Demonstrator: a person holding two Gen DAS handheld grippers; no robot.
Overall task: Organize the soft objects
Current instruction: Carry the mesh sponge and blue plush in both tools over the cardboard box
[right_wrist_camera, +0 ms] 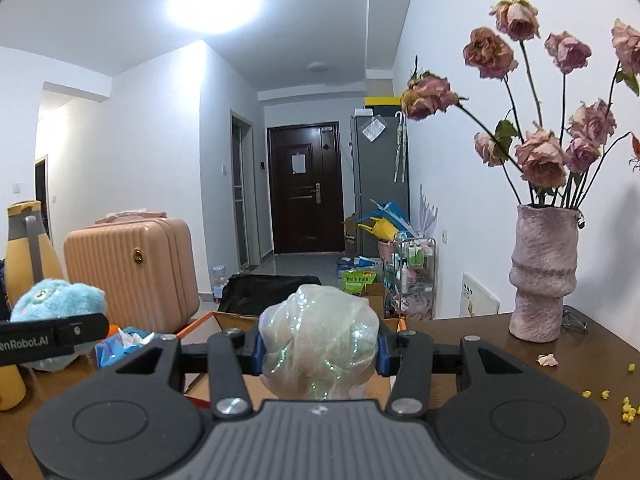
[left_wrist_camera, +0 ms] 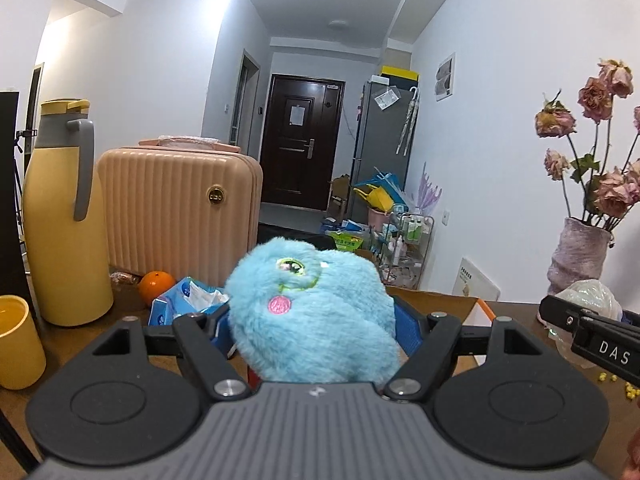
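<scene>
Both tongs are loaded, as I read it from my end. Left gripper (left_wrist_camera: 316, 320) has its 2 blue pads pressed into the flanks of a fluffy blue plush toy (left_wrist_camera: 312, 312), jaws held fairly wide by the toy's bulk. I can see the toy's embroidered green eye and pink cheek patch facing up toward the lens, and the toy sits lifted above the brown wooden table (left_wrist_camera: 88, 344).

Right gripper (right_wrist_camera: 319, 350) is pinching a crumpled ball of iridescent, translucent wrap (right_wrist_camera: 320, 340), one blue pad on each side, jaws narrower than the left pair. That bundle is also off the table, riding over an open cardboard box (right_wrist_camera: 228, 318) with an orange edge.

From the right wrist camera I catch the left gripper (right_wrist_camera: 52, 338) at the left edge with the blue plush (right_wrist_camera: 56, 294) poking above it. From the left wrist camera the right gripper (left_wrist_camera: 592, 332) shows at the right edge, with its shiny bundle (left_wrist_camera: 592, 296) just behind.

On the table to the left: a yellow thermos jug (left_wrist_camera: 64, 220), a yellow cup (left_wrist_camera: 16, 340), a pink ribbed suitcase (left_wrist_camera: 176, 208), an orange (left_wrist_camera: 156, 284) and a blue tissue pack (left_wrist_camera: 188, 300). To the right, a pink vase of dried roses (right_wrist_camera: 540, 272), with yellow crumbs (right_wrist_camera: 624, 408) scattered near it.
</scene>
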